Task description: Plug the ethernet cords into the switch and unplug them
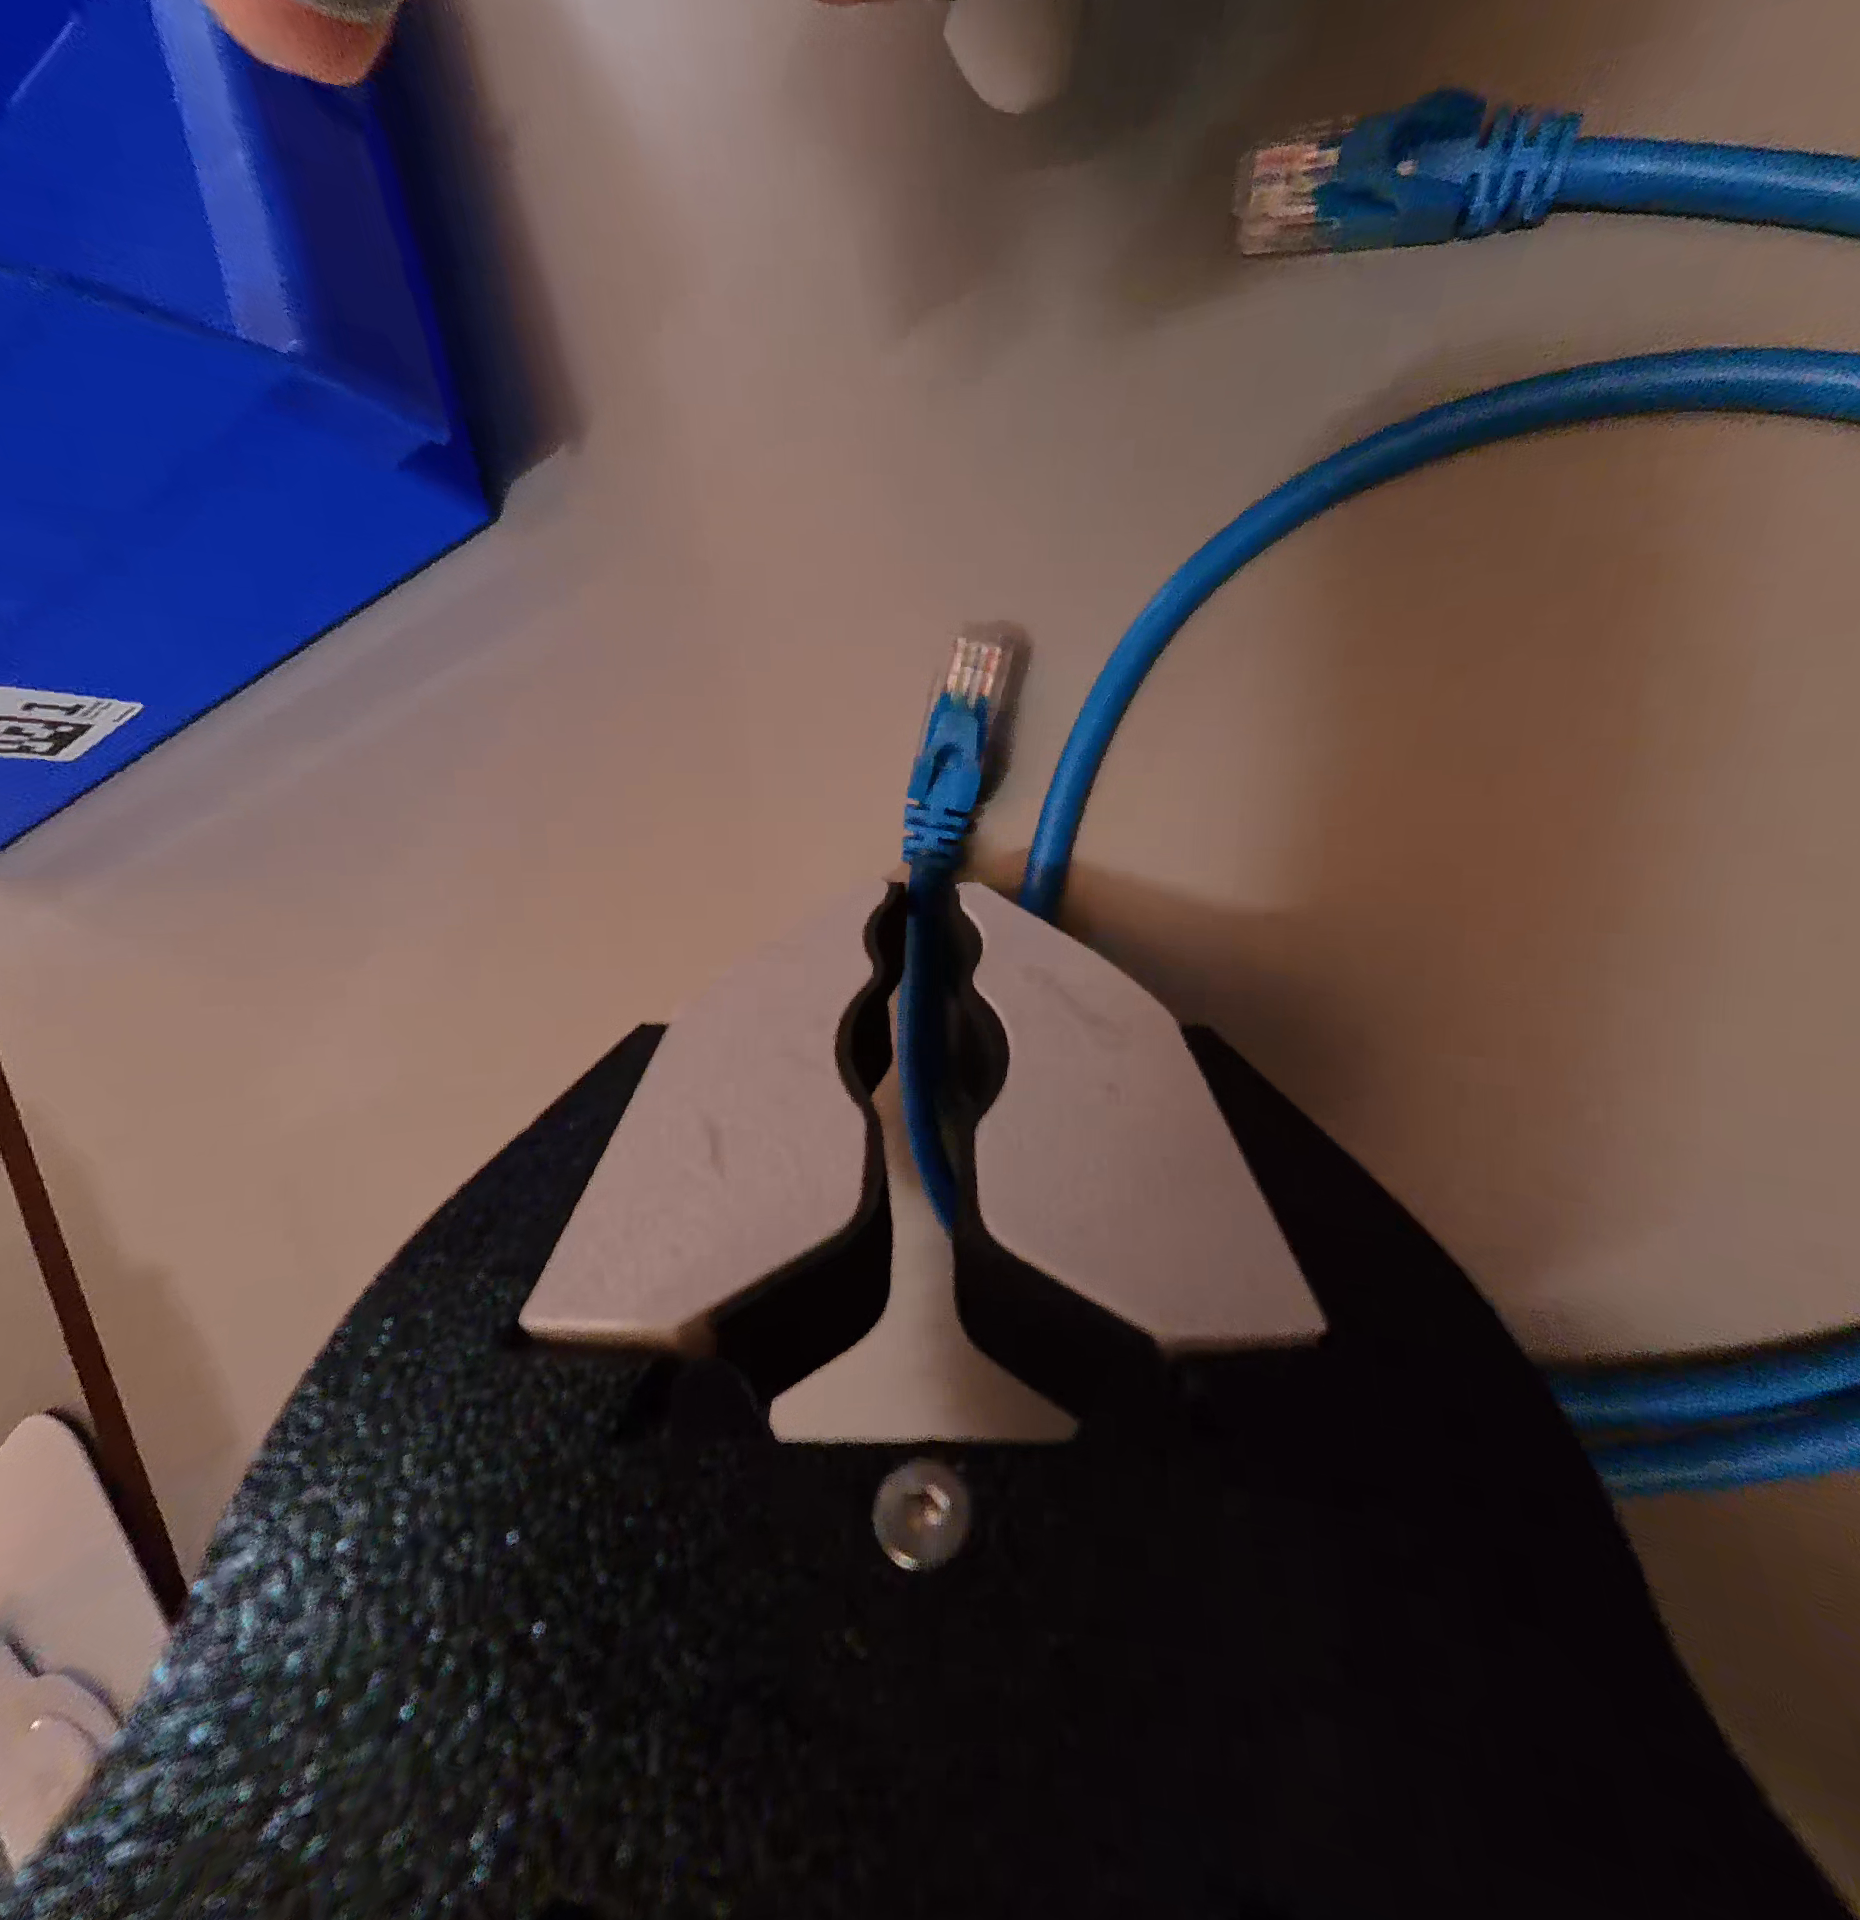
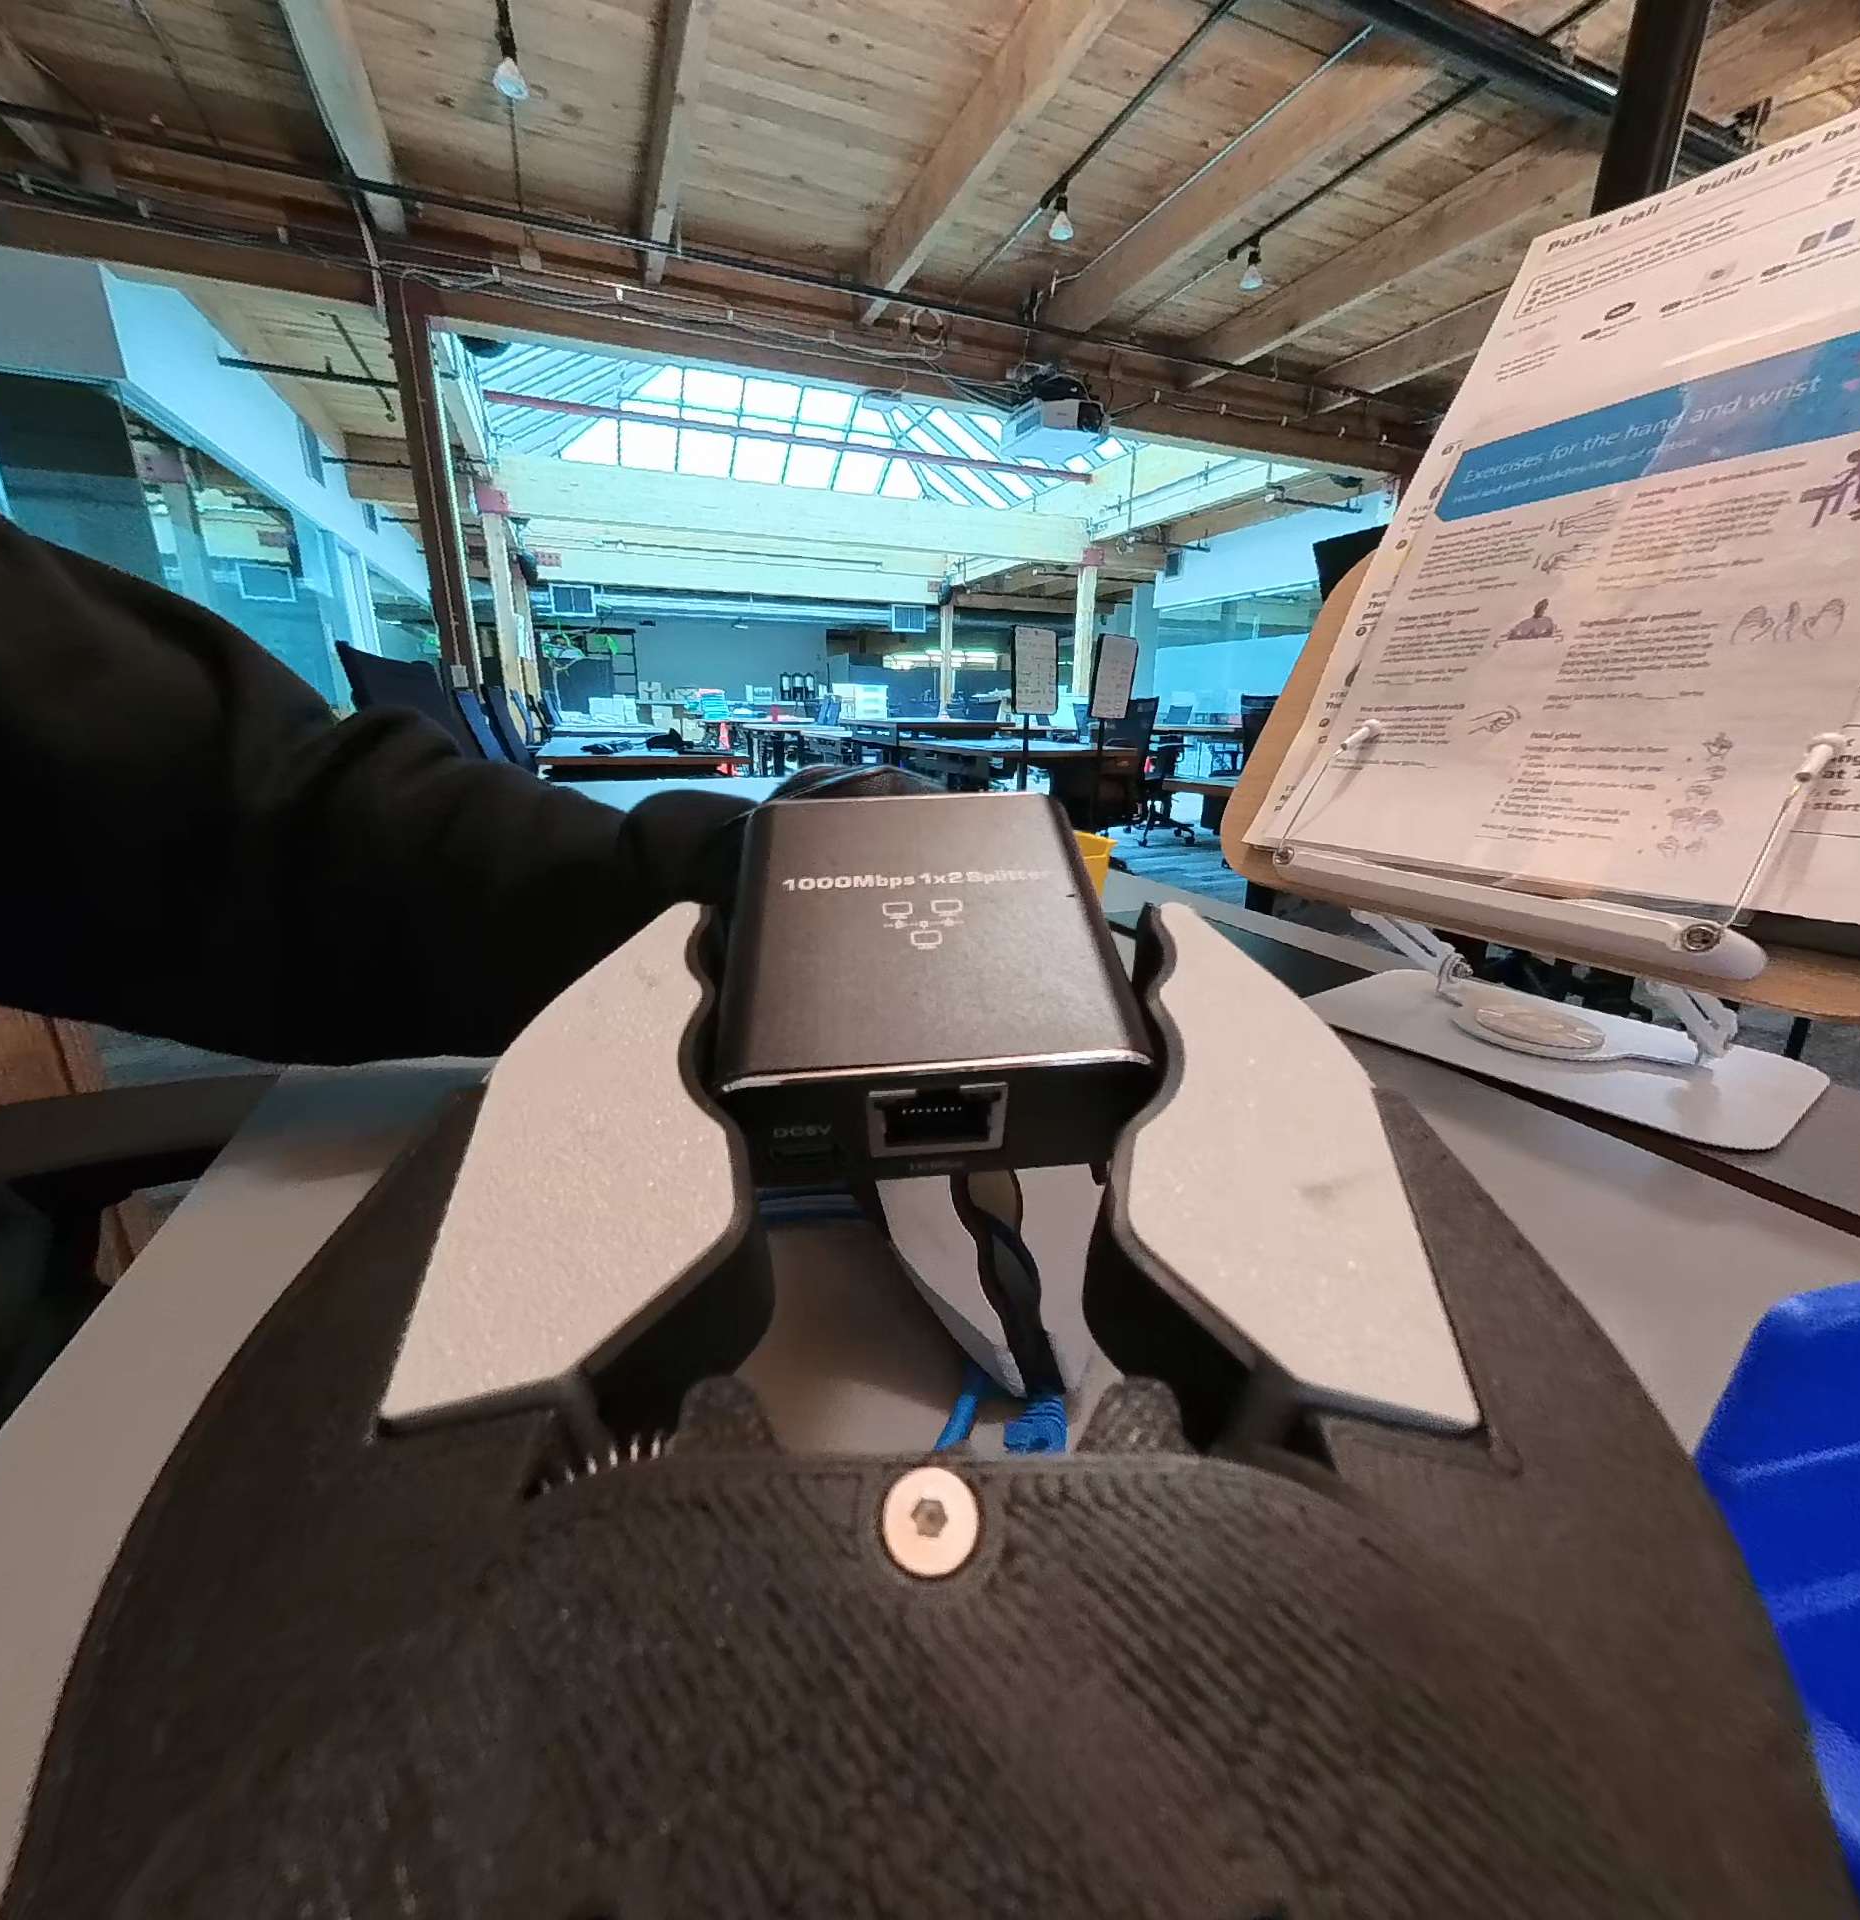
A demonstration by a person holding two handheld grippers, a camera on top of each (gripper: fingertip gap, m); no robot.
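In the left wrist view my left gripper (image 1: 931,894) is shut on a blue ethernet cord (image 1: 931,1039) just behind its plug (image 1: 957,727), which points forward over the grey table. The cord loops off to the right (image 1: 1165,644). A second blue plug (image 1: 1404,171) lies free at the upper right. In the right wrist view my right gripper (image 2: 921,925) is shut on a black switch box (image 2: 915,935) and holds it above the table. Its single empty port (image 2: 936,1117) faces the camera. Below the box, bits of blue cord (image 2: 1035,1429) and the left gripper's fingers (image 2: 947,1278) show.
A blue bin (image 1: 178,416) stands at the left of the table and also shows at the lower right in the right wrist view (image 2: 1809,1558). A document stand with papers (image 2: 1632,623) stands at the right. A black sleeve (image 2: 230,831) reaches in from the left.
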